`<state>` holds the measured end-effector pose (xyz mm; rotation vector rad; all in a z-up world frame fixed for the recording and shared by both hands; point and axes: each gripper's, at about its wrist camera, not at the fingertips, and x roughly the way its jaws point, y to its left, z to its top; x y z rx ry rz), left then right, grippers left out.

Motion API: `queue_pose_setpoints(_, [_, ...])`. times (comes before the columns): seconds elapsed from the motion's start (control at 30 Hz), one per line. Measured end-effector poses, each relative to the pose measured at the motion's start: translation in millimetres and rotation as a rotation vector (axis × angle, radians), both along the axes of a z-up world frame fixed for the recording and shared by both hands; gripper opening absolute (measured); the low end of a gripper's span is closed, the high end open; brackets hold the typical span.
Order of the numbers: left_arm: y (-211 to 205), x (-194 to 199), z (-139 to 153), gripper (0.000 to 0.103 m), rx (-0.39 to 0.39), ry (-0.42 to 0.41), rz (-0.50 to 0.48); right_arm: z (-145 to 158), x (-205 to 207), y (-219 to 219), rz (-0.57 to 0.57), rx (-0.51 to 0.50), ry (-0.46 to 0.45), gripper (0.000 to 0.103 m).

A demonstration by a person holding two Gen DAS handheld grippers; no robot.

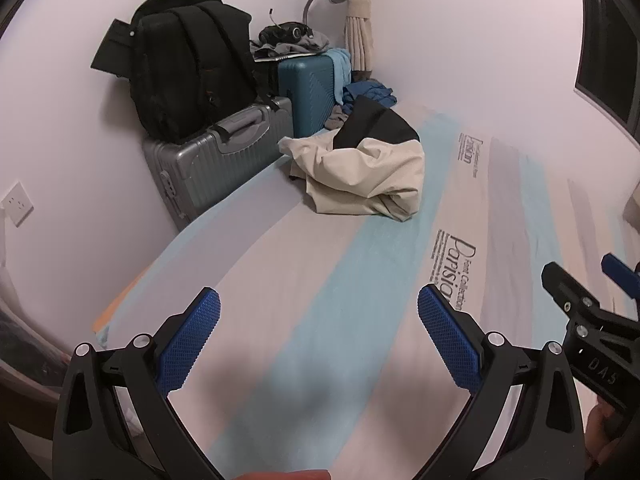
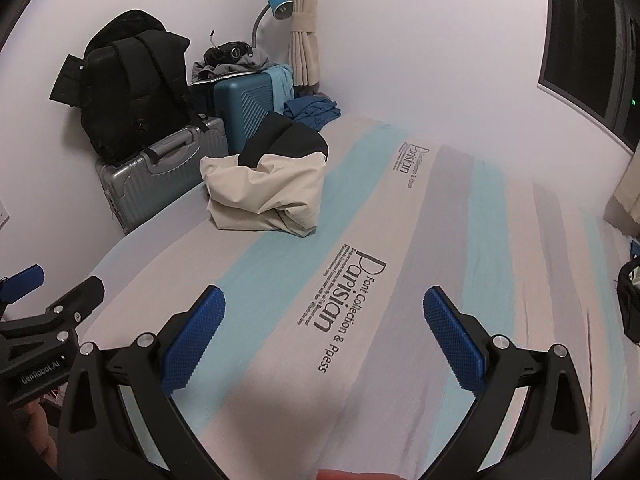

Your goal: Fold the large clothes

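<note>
You held the left gripper (image 1: 319,308) and right gripper (image 2: 324,308) side by side above the striped blue, grey and white bed sheet (image 2: 460,240), jaws spread wide and empty, because the crumpled cream-and-black garment (image 2: 266,188) lay well ahead near the ribbed silver hard-shell suitcase (image 2: 160,172), not yet reached for folding.

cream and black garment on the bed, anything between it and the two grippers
Nothing visible does. Only bare striped bed sheet lies between the open left gripper, the open right gripper and the crumpled cream and black garment. The grey suitcase stands off to the side.
</note>
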<state>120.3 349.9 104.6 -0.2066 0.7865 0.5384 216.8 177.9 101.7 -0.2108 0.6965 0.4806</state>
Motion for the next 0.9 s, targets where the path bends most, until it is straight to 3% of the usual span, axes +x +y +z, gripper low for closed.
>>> queue_pose_setpoints(0.9, [-2.1,0.5,-4.9,0.097,-0.010,0.027,-0.006,1.5,-0.2,-3.2,-0.010,-0.033,0.013,0.096])
